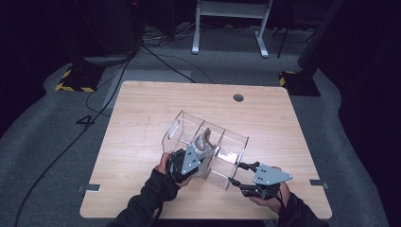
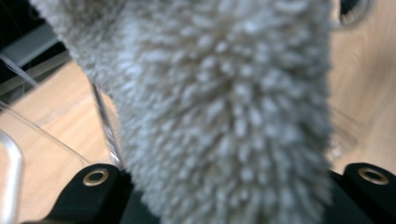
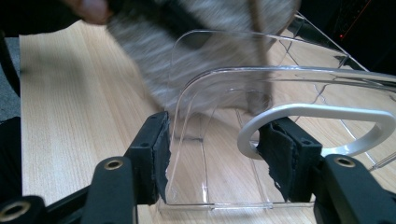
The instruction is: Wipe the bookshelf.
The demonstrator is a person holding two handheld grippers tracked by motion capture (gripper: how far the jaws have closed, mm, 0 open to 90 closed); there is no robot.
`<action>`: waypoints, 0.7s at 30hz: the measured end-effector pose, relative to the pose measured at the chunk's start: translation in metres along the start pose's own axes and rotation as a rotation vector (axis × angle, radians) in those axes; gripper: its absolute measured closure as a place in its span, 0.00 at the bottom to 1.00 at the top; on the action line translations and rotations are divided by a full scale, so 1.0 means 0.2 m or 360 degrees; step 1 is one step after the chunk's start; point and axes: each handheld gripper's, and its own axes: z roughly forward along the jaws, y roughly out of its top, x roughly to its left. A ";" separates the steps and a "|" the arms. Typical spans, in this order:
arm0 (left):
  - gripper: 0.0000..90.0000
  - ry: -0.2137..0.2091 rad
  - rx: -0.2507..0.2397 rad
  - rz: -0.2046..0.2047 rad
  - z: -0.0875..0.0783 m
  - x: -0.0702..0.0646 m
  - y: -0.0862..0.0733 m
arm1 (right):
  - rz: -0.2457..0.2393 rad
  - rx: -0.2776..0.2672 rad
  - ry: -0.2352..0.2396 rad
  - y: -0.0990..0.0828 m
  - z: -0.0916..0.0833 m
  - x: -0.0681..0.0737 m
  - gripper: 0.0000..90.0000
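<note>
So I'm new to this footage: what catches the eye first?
A clear three-compartment organizer sits skewed mid-table. The left gripper is shut on a fluffy grey sock over the middle compartment. The right gripper is shut on the organizer's near end wall, beside its white handle.

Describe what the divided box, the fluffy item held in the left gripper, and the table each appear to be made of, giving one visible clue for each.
Divided box: clear, glossy plastic, probably acrylic; the table shows through its walls and the edges catch light.
Fluffy item: soft, matte pile fabric, grey-white; tufted fibres stand out in the left gripper view. The fibre type is unclear.
Table: pale wood or wood-look laminate, smooth; straight grain lines run across it.
</note>
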 end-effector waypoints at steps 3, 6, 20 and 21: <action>0.86 -0.0021 0.0070 0.0014 0.01 -0.03 -0.06 | -0.0001 0.0000 0.0000 0.00 0.00 0.00 0.50; 0.86 -0.0045 0.0145 -0.0005 0.03 -0.03 -0.12 | -0.0001 0.0000 0.0000 0.00 0.00 0.00 0.50; 0.86 0.0102 0.0194 0.0063 0.05 -0.01 -0.08 | 0.0001 0.0002 -0.0005 0.00 0.00 0.00 0.50; 0.86 0.0102 0.0194 0.0063 0.05 -0.01 -0.08 | 0.0001 0.0002 -0.0005 0.00 0.00 0.00 0.50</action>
